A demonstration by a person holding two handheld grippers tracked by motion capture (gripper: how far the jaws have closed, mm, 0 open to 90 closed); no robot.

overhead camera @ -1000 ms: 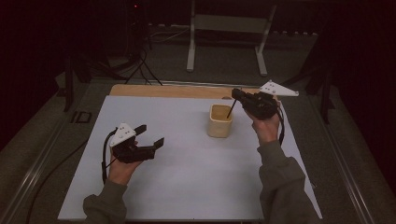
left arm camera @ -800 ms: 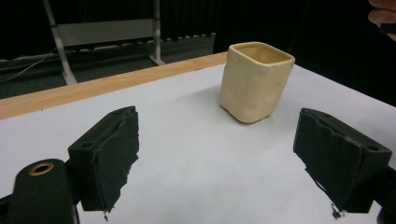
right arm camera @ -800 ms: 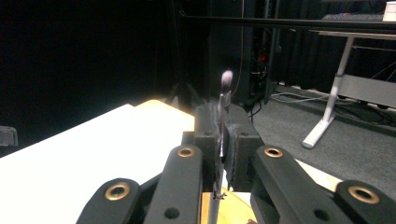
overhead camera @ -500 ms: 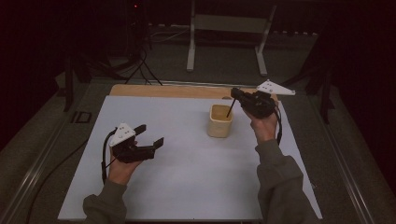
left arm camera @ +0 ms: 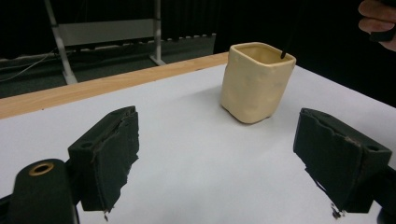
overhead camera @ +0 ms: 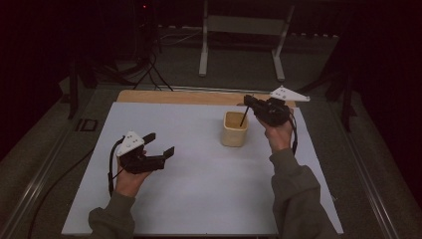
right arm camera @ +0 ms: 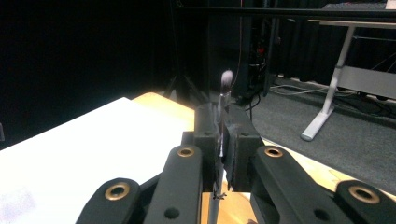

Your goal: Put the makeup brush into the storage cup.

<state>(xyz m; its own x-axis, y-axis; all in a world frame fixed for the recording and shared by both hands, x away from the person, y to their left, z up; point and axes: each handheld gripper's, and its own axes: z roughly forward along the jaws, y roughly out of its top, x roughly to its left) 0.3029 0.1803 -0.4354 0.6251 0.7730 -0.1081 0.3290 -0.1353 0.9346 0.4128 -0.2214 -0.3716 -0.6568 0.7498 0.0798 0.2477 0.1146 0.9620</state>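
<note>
Cream cup already takes my brush's tip — right gripper pinches it, unreleased; left gripper spread, idle.

A cream cup stands alone right of centre on the white table, with open surface all around it.

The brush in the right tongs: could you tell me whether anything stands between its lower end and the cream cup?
Nothing visible does. The right tongs grip the brush, whose lower end already reaches the open mouth of the cup. The left tongs hang well apart.
</note>
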